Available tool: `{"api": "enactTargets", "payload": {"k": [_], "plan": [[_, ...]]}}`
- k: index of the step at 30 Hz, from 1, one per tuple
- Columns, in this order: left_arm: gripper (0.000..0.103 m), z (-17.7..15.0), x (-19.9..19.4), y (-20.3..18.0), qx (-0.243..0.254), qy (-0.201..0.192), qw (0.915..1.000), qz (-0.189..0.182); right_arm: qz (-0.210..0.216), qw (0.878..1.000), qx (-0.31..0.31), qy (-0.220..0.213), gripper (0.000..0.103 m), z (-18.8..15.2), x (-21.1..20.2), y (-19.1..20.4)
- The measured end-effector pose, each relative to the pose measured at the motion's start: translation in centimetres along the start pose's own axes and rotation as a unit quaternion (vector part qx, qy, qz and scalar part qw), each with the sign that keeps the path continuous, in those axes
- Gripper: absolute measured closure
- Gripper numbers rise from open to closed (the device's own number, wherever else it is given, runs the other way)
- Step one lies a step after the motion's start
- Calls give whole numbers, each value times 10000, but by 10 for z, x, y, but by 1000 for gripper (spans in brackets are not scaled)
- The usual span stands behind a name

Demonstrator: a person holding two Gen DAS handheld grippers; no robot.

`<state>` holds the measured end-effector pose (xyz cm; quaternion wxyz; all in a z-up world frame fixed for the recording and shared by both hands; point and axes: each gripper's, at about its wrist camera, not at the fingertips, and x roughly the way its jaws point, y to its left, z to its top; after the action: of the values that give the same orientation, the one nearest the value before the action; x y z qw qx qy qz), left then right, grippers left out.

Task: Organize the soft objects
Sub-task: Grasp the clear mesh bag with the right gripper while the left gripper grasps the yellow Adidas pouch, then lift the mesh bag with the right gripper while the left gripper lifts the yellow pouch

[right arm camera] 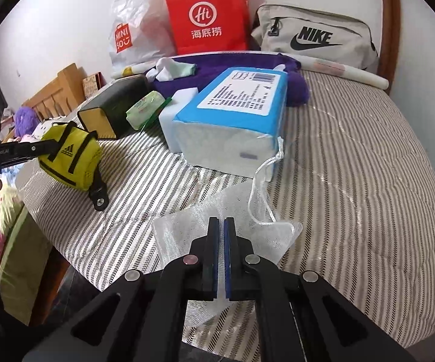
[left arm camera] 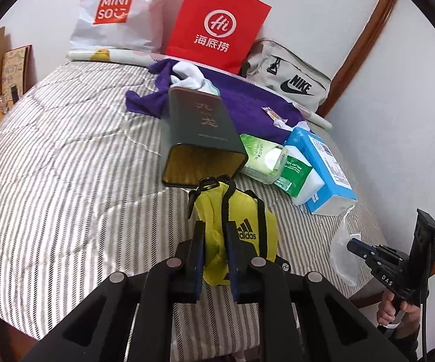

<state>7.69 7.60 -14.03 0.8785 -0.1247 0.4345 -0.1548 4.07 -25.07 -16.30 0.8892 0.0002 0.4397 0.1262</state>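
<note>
Left gripper [left arm camera: 213, 238] jaws clamped on yellow pouch [left arm camera: 241, 226] above the bed [left arm camera: 66, 166] by the dark box [left arm camera: 199, 132]; right gripper [right arm camera: 221, 226] jaws pinched on mesh bag [right arm camera: 241, 211] near the bed edge.

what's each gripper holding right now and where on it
Left gripper: the yellow adidas pouch, by its near end. Right gripper: the white mesh bag, by its near edge.
</note>
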Motion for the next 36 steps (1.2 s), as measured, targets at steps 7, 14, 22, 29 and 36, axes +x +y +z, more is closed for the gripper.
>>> {"api": "enactTargets", "payload": {"k": [7, 14, 22, 29, 36], "plan": [[89, -9, 10, 7, -85, 191, 9996, 173, -80, 9995, -244, 158, 29, -11, 6, 0], [88, -12, 11, 4, -7, 255, 9995, 162, 107, 9998, -152, 20, 8, -18, 11, -5], [88, -11, 18, 0, 64, 364, 9992, 157, -217, 9982, -559, -91, 0, -17, 29, 18], [80, -16, 28, 12, -188, 528, 9983, 146, -343, 9984, -429, -164, 21, -9, 31, 13], [82, -17, 29, 10, -234, 416, 9989, 6, -349, 9992, -181, -99, 93, -3, 23, -3]]}}
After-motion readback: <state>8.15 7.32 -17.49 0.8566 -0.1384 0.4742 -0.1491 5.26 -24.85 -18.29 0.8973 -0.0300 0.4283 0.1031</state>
